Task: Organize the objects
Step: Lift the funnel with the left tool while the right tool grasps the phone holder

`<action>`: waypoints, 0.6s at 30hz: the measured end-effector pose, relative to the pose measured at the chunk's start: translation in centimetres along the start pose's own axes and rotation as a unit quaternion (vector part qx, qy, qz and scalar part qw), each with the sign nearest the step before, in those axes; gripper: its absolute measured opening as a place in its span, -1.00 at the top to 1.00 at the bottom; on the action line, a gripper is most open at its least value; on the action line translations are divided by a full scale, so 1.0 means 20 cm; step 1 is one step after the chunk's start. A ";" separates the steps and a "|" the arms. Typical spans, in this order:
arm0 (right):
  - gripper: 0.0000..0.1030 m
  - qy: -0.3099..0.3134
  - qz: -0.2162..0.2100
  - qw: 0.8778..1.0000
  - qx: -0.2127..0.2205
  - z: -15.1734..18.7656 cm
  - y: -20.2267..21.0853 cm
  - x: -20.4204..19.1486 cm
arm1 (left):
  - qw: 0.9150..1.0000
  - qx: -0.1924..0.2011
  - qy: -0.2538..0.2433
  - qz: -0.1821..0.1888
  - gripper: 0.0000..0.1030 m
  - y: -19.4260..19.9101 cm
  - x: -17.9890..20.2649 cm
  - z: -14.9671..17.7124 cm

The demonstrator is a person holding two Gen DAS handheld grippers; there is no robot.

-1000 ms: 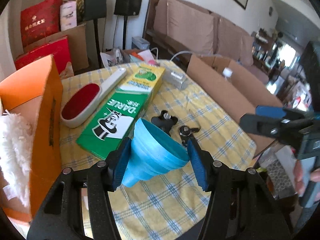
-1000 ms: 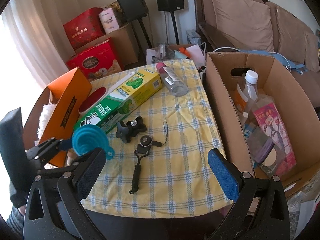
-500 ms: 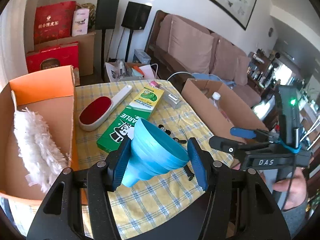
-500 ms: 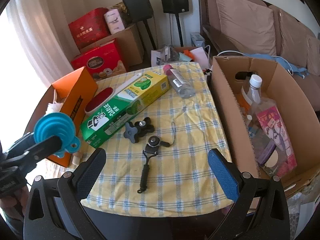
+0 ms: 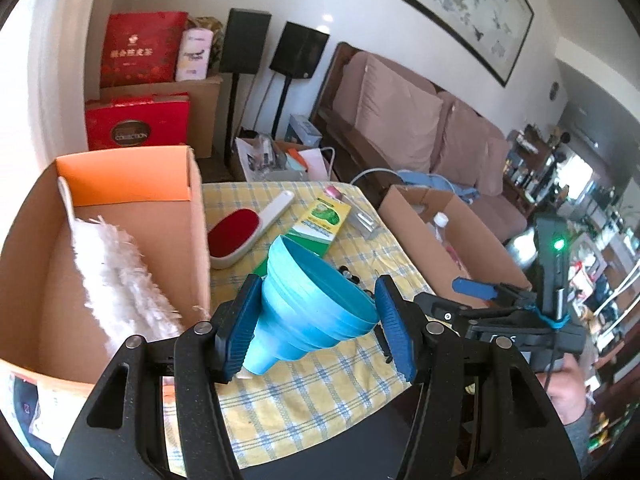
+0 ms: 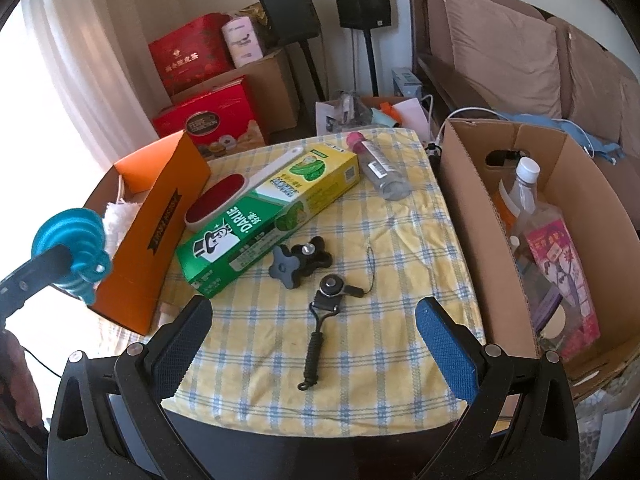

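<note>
My left gripper (image 5: 316,326) is clamped on the blue funnel (image 5: 310,304), both pads pressed to its ribbed sides, wide mouth tipped up and away, spout pointing down toward me. It hangs in the air at the near corner of the orange box (image 5: 120,248), above the edge of the checked worktop (image 5: 320,392). From the right wrist camera the funnel (image 6: 76,248) shows only partly, with one dark finger across it.

Inside the orange box I can make out a white duster (image 5: 116,276); its handle end runs up to the far wall and its lower end is hidden behind my left finger.

My right gripper (image 6: 316,344) stands with its jaws wide apart and nothing between them, above the near worktop. Under it lies a black lanyard clip (image 6: 324,312); beyond are a black knob (image 6: 300,264), the green Darlie carton (image 6: 268,216), a red lint brush (image 6: 232,196) partly tucked behind the carton, and a clear bottle (image 6: 380,168).

The brown cardboard box (image 6: 480,216) on the right is cut off at the picture's edge; a white-capped bottle and a pink packet show, the rest is a jumble I can't read.
</note>
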State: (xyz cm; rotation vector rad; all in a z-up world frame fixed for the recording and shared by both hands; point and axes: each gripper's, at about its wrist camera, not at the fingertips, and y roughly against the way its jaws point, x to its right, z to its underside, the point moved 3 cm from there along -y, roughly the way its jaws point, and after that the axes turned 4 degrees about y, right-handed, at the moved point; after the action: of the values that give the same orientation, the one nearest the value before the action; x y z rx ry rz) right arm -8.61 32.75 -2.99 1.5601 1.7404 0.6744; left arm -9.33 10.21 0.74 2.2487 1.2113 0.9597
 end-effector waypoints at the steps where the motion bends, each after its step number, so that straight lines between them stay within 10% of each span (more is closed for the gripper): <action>1: -1.00 0.000 -0.001 1.000 0.000 0.00 0.00 0.00 | 1.000 0.001 0.004 0.000 -0.06 0.01 -0.01 -0.01; 18: -0.75 -0.009 -0.015 1.000 0.003 -0.08 -0.08 -0.04 | 0.998 0.023 0.041 -0.034 -0.06 0.21 -0.21 -0.04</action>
State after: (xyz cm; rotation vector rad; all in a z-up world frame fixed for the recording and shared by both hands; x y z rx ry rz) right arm -10.89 31.87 -3.01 1.5362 1.7504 0.6405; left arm -9.33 4.46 2.34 2.2063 1.3486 1.0158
